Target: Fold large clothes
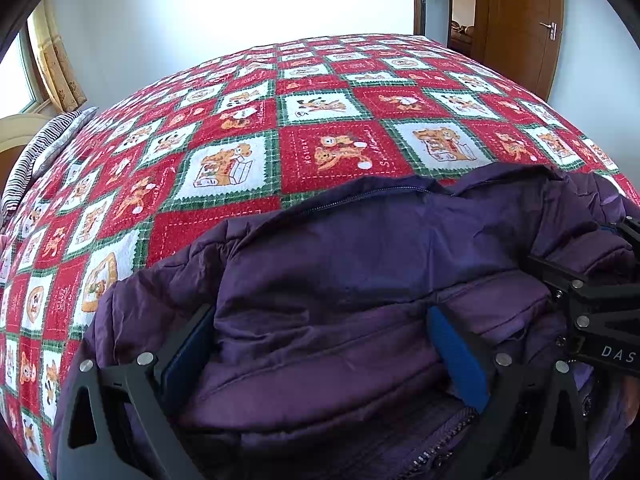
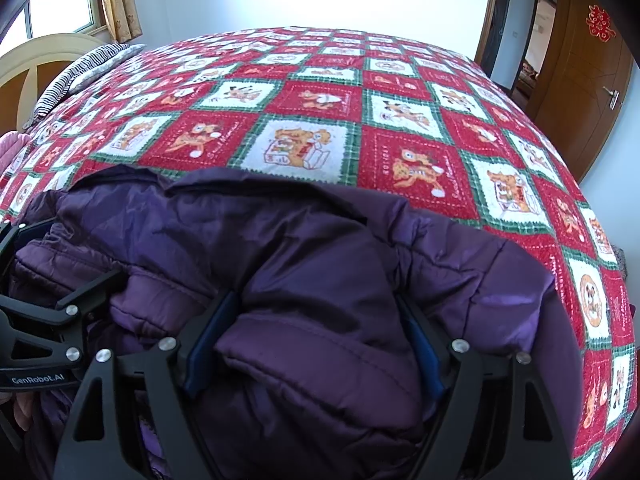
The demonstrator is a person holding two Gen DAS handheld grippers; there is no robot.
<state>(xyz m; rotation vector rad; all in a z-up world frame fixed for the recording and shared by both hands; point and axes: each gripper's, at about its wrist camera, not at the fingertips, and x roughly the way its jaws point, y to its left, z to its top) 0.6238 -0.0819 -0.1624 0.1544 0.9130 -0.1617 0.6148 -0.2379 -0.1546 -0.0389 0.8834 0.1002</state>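
A dark purple padded jacket (image 1: 360, 264) lies bunched on the near side of the bed, with its zipper showing low in the left wrist view. My left gripper (image 1: 320, 344) has its blue-padded fingers (image 1: 456, 352) closed around a thick fold of the jacket. My right gripper (image 2: 316, 340) grips another thick fold of the same jacket (image 2: 304, 256). The right gripper also shows at the right edge of the left wrist view (image 1: 600, 300), and the left gripper at the left edge of the right wrist view (image 2: 44, 320).
The bed is covered by a red, white and green patchwork blanket (image 1: 320, 112) with bear prints. A striped pillow (image 1: 44, 148) lies at the far left by the headboard (image 2: 48, 60). A brown door (image 1: 520, 28) stands at the back right.
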